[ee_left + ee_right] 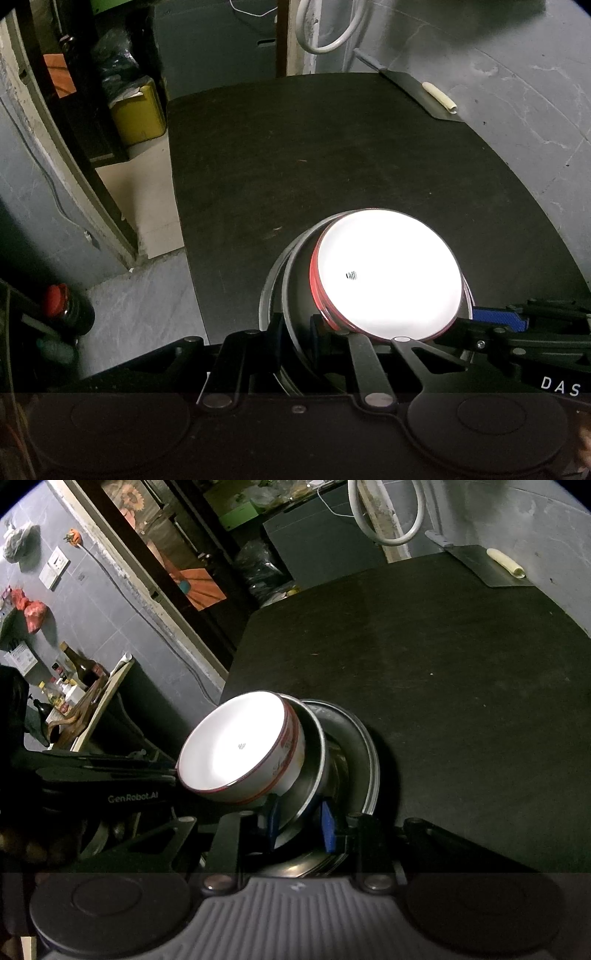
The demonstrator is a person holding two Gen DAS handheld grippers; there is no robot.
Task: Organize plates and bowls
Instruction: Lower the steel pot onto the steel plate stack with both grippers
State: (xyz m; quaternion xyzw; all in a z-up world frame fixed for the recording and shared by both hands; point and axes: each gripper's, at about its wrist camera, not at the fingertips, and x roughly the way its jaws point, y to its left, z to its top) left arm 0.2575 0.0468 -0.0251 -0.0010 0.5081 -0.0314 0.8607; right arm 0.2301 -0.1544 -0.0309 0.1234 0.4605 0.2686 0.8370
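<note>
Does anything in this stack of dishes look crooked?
Yes. The white bowl sits tilted on its side inside the steel bowl, not nested flat; the stack leans over the metal plate.

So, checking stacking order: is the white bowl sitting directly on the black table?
No, the white bowl rests tilted inside a steel bowl, above the black table.

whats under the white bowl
The white bowl sits nested in a steel bowl, itself in a wider steel dish. Their bottoms are covered, so anything beneath stays unseen.
</note>
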